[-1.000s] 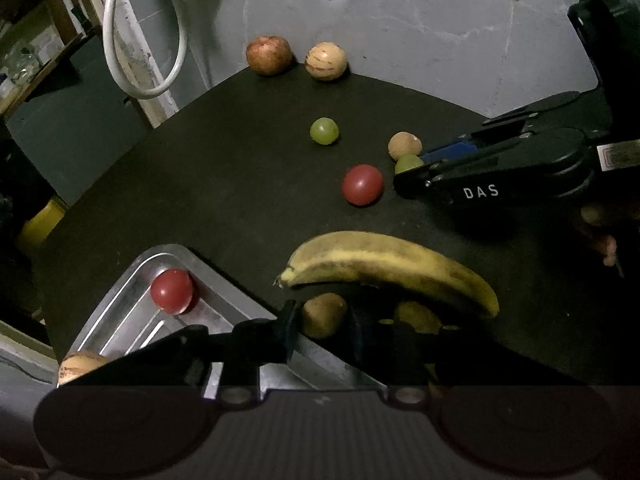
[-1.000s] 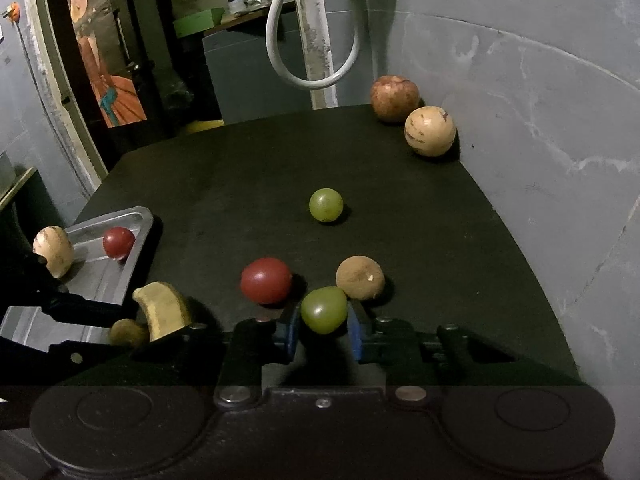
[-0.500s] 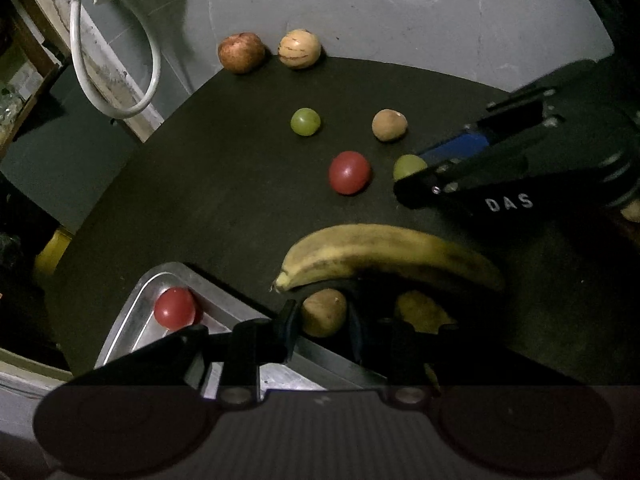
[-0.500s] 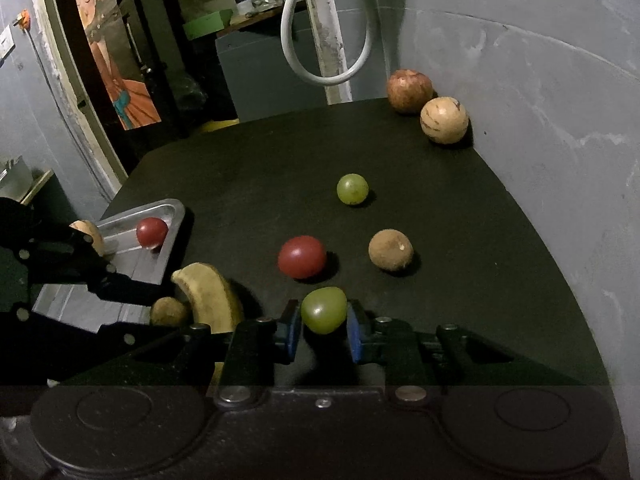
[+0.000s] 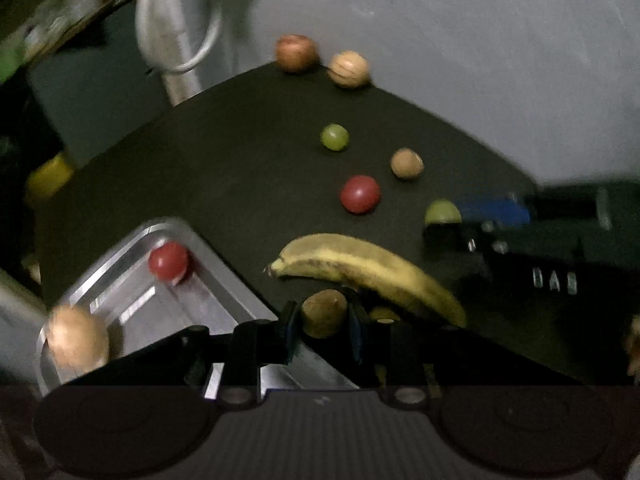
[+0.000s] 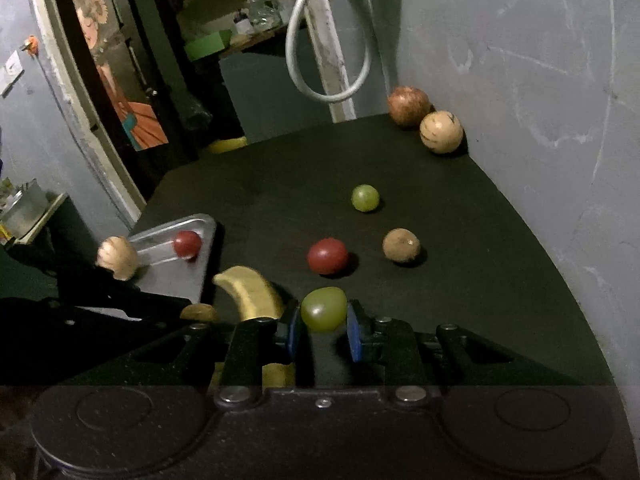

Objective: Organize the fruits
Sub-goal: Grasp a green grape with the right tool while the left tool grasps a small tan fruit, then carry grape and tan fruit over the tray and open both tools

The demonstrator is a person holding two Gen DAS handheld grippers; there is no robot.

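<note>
1. My left gripper (image 5: 323,320) is pinched on a small brown round fruit (image 5: 324,313), held just over the near rim of the shiny metal tray (image 5: 120,248).
2. My right gripper (image 6: 323,330) clamps a smooth green grape-like fruit (image 6: 323,309) between its blue pads – it sits above the black tabletop (image 6: 460,220), beside the tip of the speckled yellow banana (image 5: 368,268).
3. In the tray I see a small red tomato-like fruit (image 5: 169,261) at the far corner and a blurred pale tan round fruit (image 5: 77,340) near the front edge.
4. Loose on the table: a second red fruit (image 6: 327,256), a brown one (image 6: 401,245) and a green one (image 6: 365,198) – well apart from each other.
5. At the far edge, against the grey wall (image 6: 520,60), a reddish apple (image 6: 408,105) touches a striped cream round fruit (image 6: 441,132).
</note>
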